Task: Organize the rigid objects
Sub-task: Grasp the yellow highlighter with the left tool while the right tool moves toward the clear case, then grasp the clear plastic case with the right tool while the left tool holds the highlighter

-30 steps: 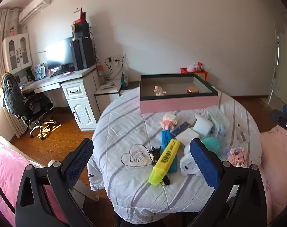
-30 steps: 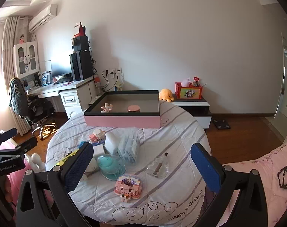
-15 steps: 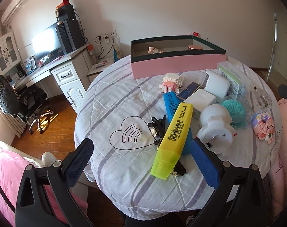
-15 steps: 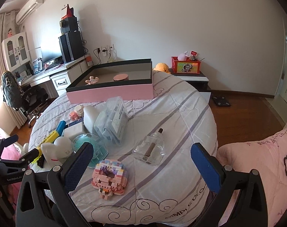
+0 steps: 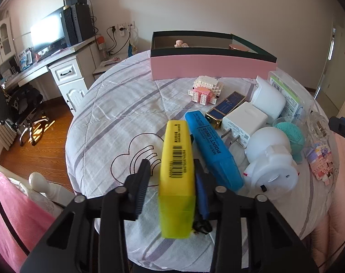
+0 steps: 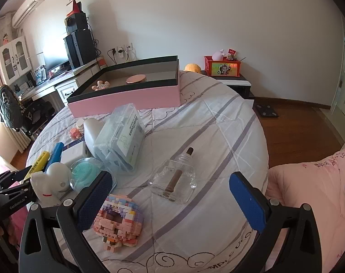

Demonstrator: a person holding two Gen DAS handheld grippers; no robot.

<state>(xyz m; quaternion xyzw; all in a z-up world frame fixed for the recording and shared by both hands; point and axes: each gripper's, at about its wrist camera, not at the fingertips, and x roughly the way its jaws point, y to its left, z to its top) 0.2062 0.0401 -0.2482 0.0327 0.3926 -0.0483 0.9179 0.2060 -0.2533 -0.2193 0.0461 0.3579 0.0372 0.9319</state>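
- Two highlighters are counted: one yellow highlighter [image 5: 177, 177], one blue highlighter [image 5: 212, 146].
- Two brick-built toys are seen: white-pink brick model [image 5: 205, 89], pastel brick model [image 6: 117, 221].
- One pink box [image 6: 127, 99] is seen.
- One glass bottle [image 6: 174, 183] is counted.

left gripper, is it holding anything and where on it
The left gripper is closed around the yellow highlighter, fingers on its long sides near the cap end. The right gripper holds nothing.
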